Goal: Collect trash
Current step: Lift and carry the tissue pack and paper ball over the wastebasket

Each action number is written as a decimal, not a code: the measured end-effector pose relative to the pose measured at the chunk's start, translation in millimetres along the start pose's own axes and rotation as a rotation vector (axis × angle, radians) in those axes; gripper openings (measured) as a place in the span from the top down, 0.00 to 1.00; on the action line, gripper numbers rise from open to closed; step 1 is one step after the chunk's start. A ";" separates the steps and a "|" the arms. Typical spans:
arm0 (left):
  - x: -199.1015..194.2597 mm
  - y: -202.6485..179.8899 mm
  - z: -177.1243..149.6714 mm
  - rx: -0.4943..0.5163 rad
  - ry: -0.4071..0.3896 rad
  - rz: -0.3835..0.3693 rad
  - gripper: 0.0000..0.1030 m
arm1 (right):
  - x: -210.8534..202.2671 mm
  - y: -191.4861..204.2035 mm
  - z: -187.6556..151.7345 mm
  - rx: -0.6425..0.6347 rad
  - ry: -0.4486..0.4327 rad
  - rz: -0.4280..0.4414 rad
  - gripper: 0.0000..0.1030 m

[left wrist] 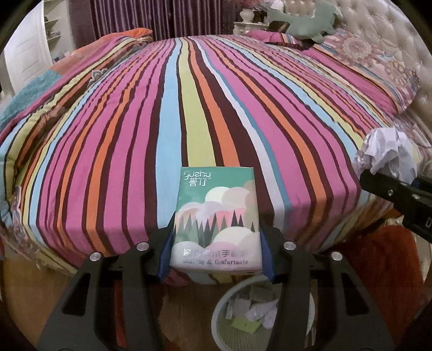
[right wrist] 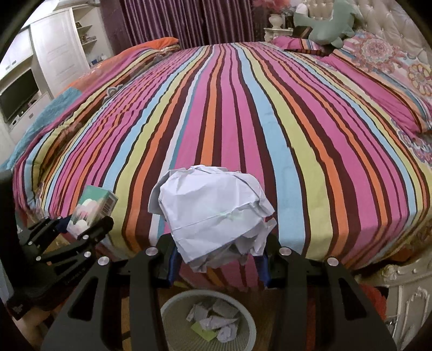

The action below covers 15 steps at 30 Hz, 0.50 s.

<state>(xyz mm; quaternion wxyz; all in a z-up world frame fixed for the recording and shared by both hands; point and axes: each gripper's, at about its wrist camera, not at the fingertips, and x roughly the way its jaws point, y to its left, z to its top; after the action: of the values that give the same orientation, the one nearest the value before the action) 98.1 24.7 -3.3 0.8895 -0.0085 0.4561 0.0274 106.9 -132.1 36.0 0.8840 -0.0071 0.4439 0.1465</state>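
Observation:
My left gripper (left wrist: 217, 243) is shut on a green tissue pack (left wrist: 218, 216) printed with trees and clouds, held up over the near edge of the striped bed (left wrist: 189, 94). The same pack (right wrist: 93, 209) and left gripper (right wrist: 81, 226) show at the left of the right wrist view. My right gripper (right wrist: 220, 251) is shut on a crumpled white paper ball (right wrist: 213, 210); that ball (left wrist: 386, 151) and the right gripper's black finger (left wrist: 388, 190) appear at the right edge of the left wrist view. A pale round bin (right wrist: 251, 326) (left wrist: 218, 310) with paper scraps stands on the floor below both grippers.
The striped bedspread fills most of both views. A green plush toy (right wrist: 329, 24) and patterned pillows (right wrist: 399, 70) lie by the tufted headboard (left wrist: 378, 24) at the far right. White cabinets with a television (right wrist: 19, 94) stand at the left, purple curtains (right wrist: 189, 21) behind. A teal blanket (right wrist: 46, 110) lies on the bed's left side.

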 end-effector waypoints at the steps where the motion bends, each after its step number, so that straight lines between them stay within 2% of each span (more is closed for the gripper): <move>1: -1.6 -1.2 -5.5 0.001 0.006 0.000 0.51 | -2.2 2.3 -5.5 -0.006 0.006 -0.001 0.59; 9: -13.0 -8.5 -36.5 0.022 0.035 -0.009 0.51 | -10.8 10.6 -28.6 -0.020 0.040 -0.005 0.59; 15: -14.5 -11.5 -54.8 0.018 0.081 -0.031 0.51 | -10.9 15.3 -49.3 -0.019 0.102 -0.003 0.59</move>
<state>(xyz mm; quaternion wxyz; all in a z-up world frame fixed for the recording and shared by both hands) 45.8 10.4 -23.6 0.8706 -0.0084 0.4918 0.0091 58.1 -127.2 16.6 0.8603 -0.0235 0.4871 0.1487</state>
